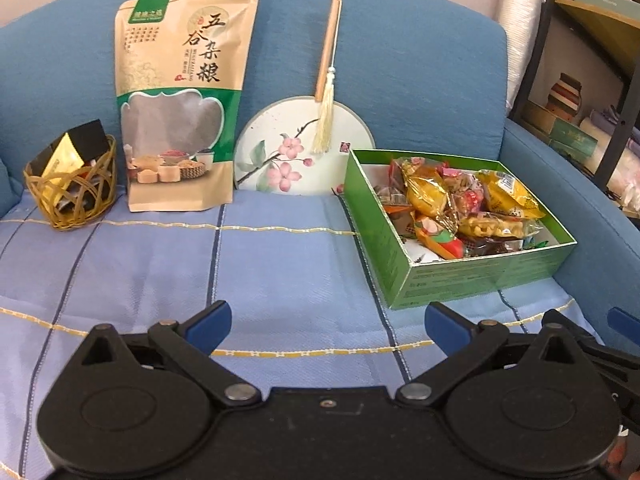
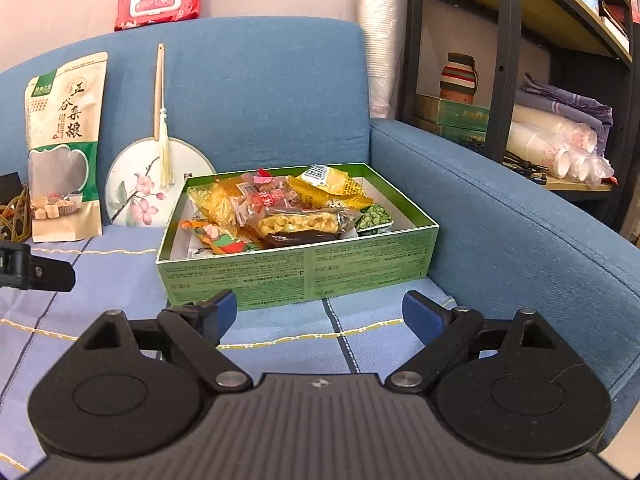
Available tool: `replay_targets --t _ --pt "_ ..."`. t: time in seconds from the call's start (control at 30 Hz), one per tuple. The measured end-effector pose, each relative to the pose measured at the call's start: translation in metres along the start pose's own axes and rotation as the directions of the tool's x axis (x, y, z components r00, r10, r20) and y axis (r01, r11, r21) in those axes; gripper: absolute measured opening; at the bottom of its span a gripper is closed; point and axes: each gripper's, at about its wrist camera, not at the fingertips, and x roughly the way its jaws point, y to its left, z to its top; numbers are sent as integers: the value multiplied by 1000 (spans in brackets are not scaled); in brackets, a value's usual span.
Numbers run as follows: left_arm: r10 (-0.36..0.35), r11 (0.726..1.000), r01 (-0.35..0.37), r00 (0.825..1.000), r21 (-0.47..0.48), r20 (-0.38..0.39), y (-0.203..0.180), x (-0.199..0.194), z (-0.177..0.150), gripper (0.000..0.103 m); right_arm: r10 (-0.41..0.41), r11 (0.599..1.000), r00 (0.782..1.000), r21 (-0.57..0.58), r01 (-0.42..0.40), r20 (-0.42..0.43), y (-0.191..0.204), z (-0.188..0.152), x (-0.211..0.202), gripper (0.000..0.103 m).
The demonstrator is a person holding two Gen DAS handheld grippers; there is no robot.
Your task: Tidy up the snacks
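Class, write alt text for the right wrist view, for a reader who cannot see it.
An open green box heaped with wrapped snacks sits on a blue sofa, just beyond the open right hand-held gripper. Behind it, a tall grain pouch and a round floral fan lean against the backrest.

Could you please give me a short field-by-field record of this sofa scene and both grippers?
surface: blue sofa with a striped cloth over the seat
snack container: open green box, piled with wrapped snacks
leaning on backrest: tall grain pouch, round flowered fan
far left: woven basket holding dark packets
left gripper: jaws open, empty
right gripper: jaws open, empty, in front of the box
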Motion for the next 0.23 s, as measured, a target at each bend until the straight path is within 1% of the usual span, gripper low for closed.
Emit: replay_targets --t 0.13,0.23 --pt "-8 1000 8 1000 -1 5 2 -3 1 103 0 1000 1000 -14 0 1 5 1 -2 103" --pt "8 1000 -8 1000 7 14 2 -5 2 103 7 1000 1000 -16 -7 2 5 3 -2 103"
